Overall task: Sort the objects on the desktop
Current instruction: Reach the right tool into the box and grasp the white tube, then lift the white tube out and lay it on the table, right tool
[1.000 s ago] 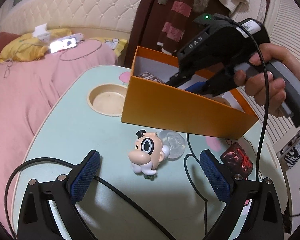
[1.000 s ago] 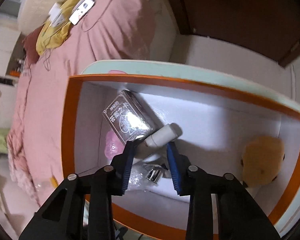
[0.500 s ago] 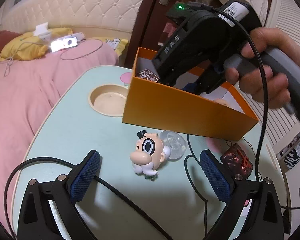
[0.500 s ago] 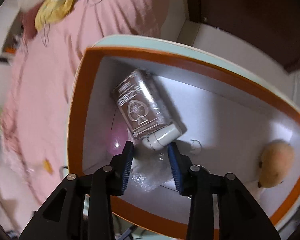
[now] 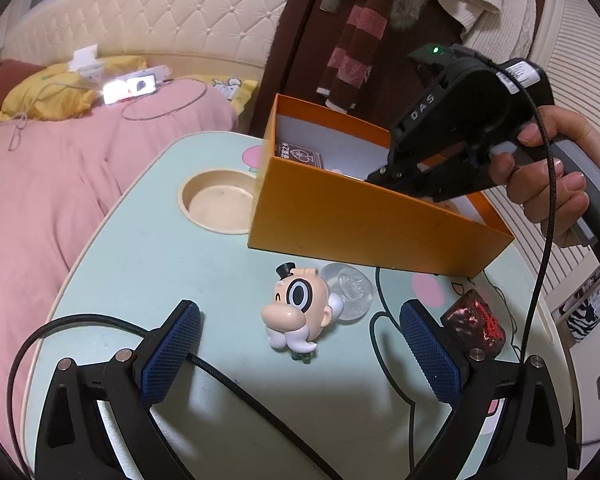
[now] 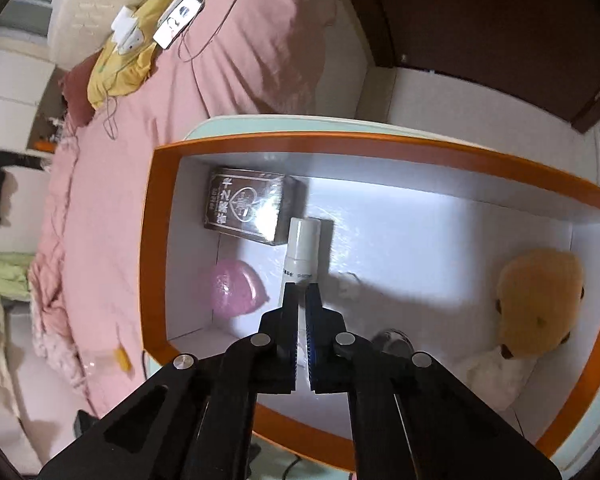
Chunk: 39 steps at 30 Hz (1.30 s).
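Observation:
An orange box [image 5: 364, 224] with a white inside stands on the pale green table [image 5: 148, 272]. My right gripper [image 6: 302, 292] is shut and empty, above the box's inside; it also shows in the left wrist view [image 5: 384, 172]. In the box [image 6: 380, 144] lie a dark card pack [image 6: 244, 208], a white tube [image 6: 302, 252], a pink object [image 6: 236, 290] and a yellow plush toy [image 6: 536, 300]. My left gripper [image 5: 300, 340] is open, low over the table. A cartoon head figure [image 5: 296, 312] with a small black hat lies between its fingers.
A clear round disc [image 5: 350, 290] lies next to the figure. A dark red wrapped object [image 5: 476, 326] sits by my left gripper's right finger. A round recessed cup holder [image 5: 220, 204] is in the table. A pink bed [image 5: 60, 160] borders the table's left. Cables cross the table.
My right gripper has closed from partly open and pulled back above the box. The white tube now lies free in the box beside the card pack. My left gripper has stayed put.

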Motion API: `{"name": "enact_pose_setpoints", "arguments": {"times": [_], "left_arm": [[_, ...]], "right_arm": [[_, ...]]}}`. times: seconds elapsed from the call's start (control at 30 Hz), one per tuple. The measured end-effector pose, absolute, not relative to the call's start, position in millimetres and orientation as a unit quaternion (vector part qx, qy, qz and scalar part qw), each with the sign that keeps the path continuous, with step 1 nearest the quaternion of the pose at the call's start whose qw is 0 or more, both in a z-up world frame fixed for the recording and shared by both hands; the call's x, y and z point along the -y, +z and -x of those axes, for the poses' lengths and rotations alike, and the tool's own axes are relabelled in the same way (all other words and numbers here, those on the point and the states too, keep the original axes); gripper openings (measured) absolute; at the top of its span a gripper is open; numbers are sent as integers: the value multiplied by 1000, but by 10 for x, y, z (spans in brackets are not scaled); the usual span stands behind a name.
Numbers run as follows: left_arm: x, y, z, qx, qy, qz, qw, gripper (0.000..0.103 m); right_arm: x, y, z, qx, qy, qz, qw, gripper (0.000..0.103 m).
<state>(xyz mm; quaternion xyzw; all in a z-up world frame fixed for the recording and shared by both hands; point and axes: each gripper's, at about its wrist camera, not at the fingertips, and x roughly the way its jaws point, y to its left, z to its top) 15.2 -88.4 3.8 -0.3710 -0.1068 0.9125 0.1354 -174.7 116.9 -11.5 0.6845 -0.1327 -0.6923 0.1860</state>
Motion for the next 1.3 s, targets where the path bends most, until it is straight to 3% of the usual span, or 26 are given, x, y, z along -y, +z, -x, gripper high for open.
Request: {"name": "enact_pose_setpoints", "arguments": {"times": [0.07, 0.13, 0.17, 0.47, 0.63, 1.0, 1.17, 1.3], "left_arm": [[886, 38, -150, 106, 913, 371, 135, 100], [910, 33, -146, 106, 913, 370, 136, 100], [922, 25, -189, 104, 913, 370, 139, 100], [871, 41, -211, 111, 912, 371, 136, 100], [864, 51, -249, 112, 912, 370, 137, 100], [924, 44, -193, 110, 913, 369, 133, 100], [951, 32, -151, 112, 914, 368, 128, 100], [945, 25, -140, 108, 915, 367, 125, 100]], "right_arm": [[-1158, -172, 1788, 145, -684, -690, 188, 9], [-1113, -165, 1819, 157, -682, -688, 192, 24], [-1073, -157, 1826, 155, -686, -685, 191, 26], [-520, -78, 1735, -17, -730, -660, 174, 26], [-754, -5, 1714, 39, -745, -642, 178, 19], [-1357, 723, 930, 158, -775, -548, 272, 18], [-1435, 685, 482, 159, -767, -547, 296, 18], [-1343, 283, 325, 113, -758, -586, 261, 19]]}}
